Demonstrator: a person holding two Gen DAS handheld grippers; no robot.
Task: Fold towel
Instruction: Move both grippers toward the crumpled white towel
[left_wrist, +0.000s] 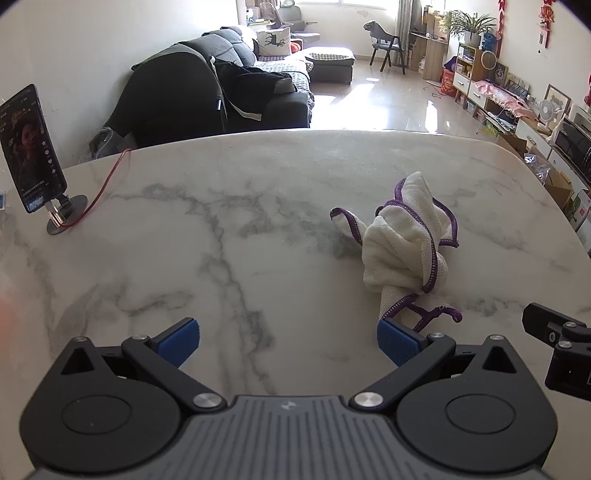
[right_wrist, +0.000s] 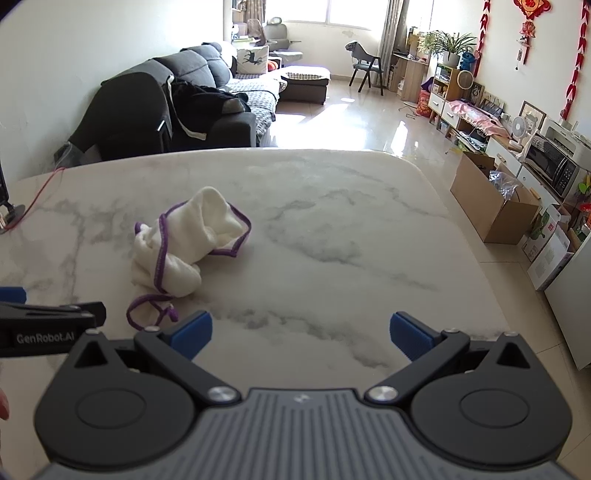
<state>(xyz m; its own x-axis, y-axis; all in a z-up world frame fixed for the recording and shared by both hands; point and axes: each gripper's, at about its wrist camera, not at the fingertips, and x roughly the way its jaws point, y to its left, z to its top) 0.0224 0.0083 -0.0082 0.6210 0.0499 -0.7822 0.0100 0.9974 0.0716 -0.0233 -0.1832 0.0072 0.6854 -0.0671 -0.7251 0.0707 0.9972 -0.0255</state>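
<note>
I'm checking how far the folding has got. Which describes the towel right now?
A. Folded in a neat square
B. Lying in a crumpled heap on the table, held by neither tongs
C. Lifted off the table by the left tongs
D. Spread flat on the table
B: the towel lies bunched on the marble table, while the left tongs and right tongs both stand open and empty.
</note>
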